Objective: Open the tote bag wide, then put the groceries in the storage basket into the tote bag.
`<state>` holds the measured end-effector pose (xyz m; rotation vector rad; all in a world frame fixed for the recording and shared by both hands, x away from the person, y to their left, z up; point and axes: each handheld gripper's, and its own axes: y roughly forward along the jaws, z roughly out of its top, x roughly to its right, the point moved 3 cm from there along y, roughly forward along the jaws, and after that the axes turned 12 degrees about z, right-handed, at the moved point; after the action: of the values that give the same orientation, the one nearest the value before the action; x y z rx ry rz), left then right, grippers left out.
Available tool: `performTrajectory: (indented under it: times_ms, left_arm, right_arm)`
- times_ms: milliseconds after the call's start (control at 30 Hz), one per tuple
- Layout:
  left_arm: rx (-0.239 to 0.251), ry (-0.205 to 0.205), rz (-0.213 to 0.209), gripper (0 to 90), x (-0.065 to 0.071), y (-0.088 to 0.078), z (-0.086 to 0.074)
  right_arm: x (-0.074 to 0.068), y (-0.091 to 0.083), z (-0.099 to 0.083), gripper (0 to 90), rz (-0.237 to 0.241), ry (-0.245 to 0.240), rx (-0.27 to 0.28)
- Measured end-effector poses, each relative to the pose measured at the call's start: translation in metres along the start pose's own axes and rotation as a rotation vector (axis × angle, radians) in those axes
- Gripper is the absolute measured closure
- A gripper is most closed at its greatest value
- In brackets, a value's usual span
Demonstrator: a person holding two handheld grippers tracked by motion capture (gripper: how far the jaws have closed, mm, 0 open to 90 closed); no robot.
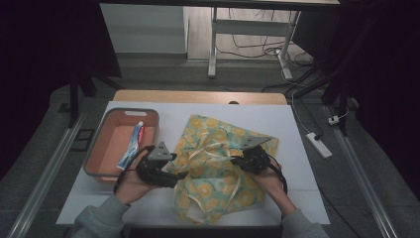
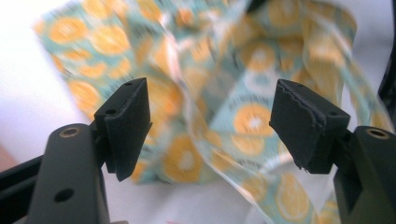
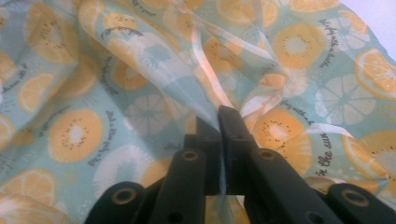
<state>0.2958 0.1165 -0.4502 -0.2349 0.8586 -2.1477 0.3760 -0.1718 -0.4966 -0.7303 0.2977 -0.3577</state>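
Your right gripper (image 3: pixel 219 116) is pinched tight on the citrus-print bag (image 1: pixel 218 148); your left gripper (image 2: pixel 210 116) gapes wide beside it, gripping nothing; toothpaste (image 1: pixel 132 145) lies in the tray (image 1: pixel 99 144).

Room dim, edges near black – brightest patch at top centre. Table (image 1: pixel 198 96) with light wood edge at far side, white sheet (image 1: pixel 297 148) spread over its top. Grey floor (image 1: pixel 163 74) around it. Metal rails (image 1: pixel 44 173) run along floor on both sides of table. Beyond table, white cabinet (image 1: pixel 143 29) at top left, beside it white desk frame (image 1: pixel 247 27) with tangle of cables (image 1: pixel 257 49) underneath. White power strip (image 1: pixel 319 145) lies on floor at right, cable leading away from it.
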Motion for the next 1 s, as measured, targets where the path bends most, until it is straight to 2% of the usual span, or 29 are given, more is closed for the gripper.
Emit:
performTrajectory:
  times_ms: [100, 200, 333, 367, 500, 533, 733, 867, 1000]
  left_arm:
    - [0.032, -0.035, -0.001, 27.5, -0.016, -0.006, 0.015]
    - [0.060, -0.088, -0.014, 27.3, -0.035, -0.004, 0.028]
    - [0.062, -0.137, 0.005, 27.7, -0.059, 0.004, 0.035]
    - [0.055, -0.150, 0.019, 27.8, -0.064, 0.006, 0.034]
    - [0.005, -0.155, 0.121, 27.9, -0.083, 0.010, 0.021]
    - [-0.006, -0.168, 0.146, 27.9, -0.089, 0.009, 0.017]
    - [-0.058, -0.229, 0.202, 27.8, -0.115, 0.009, -0.003]
    - [-0.119, -0.225, 0.241, 28.3, -0.126, 0.013, -0.012]
    - [-0.168, -0.243, 0.277, 27.9, -0.136, 0.017, -0.022]
  right_arm:
    - [-0.001, -0.001, 0.000, 89.4, 0.007, 0.004, 0.007]
    - [-0.002, -0.002, 0.001, 89.5, 0.013, 0.006, 0.016]
    - [-0.003, -0.003, 0.001, 89.6, 0.021, 0.005, 0.025]
    - [-0.004, -0.004, 0.001, 89.5, 0.023, 0.006, 0.028]
    - [-0.005, -0.004, 0.002, 89.6, 0.030, 0.005, 0.033]
    - [-0.005, -0.004, 0.002, 89.6, 0.030, 0.003, 0.033]
    - [-0.007, -0.002, 0.002, 89.6, 0.034, -0.003, 0.029]
    - [-0.007, -0.002, 0.002, 89.6, 0.034, -0.004, 0.028]
    - [-0.007, -0.002, 0.001, 89.6, 0.035, 0.003, 0.025]
